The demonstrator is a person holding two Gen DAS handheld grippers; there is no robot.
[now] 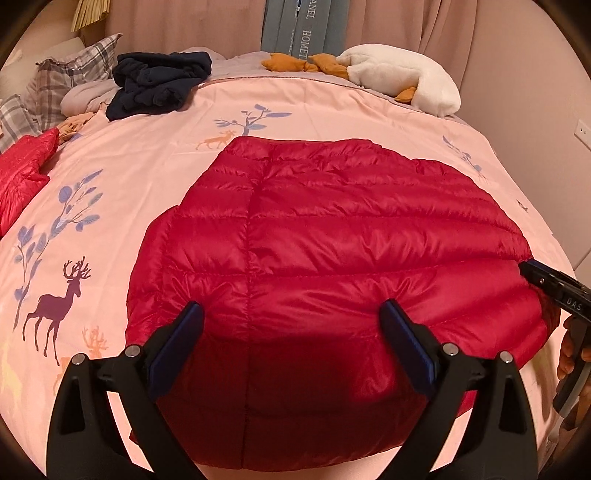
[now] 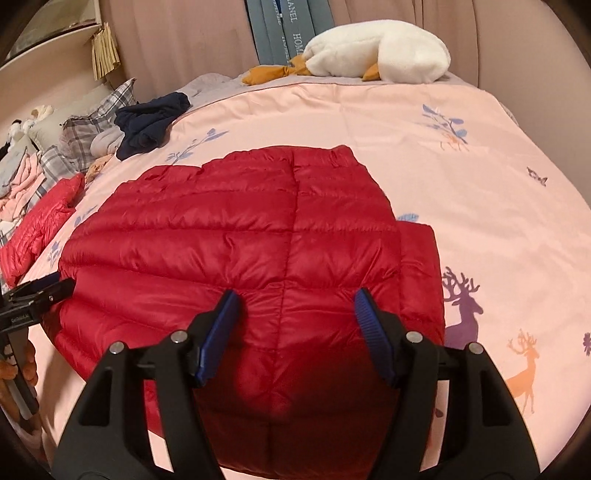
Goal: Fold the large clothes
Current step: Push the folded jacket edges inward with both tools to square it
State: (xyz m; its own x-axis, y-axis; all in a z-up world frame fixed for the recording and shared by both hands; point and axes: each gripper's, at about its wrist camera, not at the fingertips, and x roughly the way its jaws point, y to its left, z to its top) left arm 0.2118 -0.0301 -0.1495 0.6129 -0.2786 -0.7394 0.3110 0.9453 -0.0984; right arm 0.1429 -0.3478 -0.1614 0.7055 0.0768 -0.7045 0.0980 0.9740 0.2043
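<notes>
Left gripper sits low in the left wrist view with its jaws spread wide, nothing pinched between them, hovering over the near part of the red jacket. Whether the blue pads actually touch the fabric is hard to say, they sit right at the puffy surface.

Same deal in the right wrist view: right gripper is splayed apart, gripping nothing, poised over the jacket's near edge. Each gripper also peeks into the other's frame, the right one at the right edge of the left view by the jacket's side, the left one at the left edge of the right view.

The jacket fills the middle of both frames, lying flat on the pink duvet, quilted side up, looking folded into a blocky shape. In the right view a small flap sticks out on its right side.

Further out: a second red garment at the left edge, a navy bundle in the upper left, plaid pillows beyond that. A white plush goose lies at the top right of the bed, with blue boards leaning against the curtain behind it. Purple deer print shows at the lower left of the duvet.
</notes>
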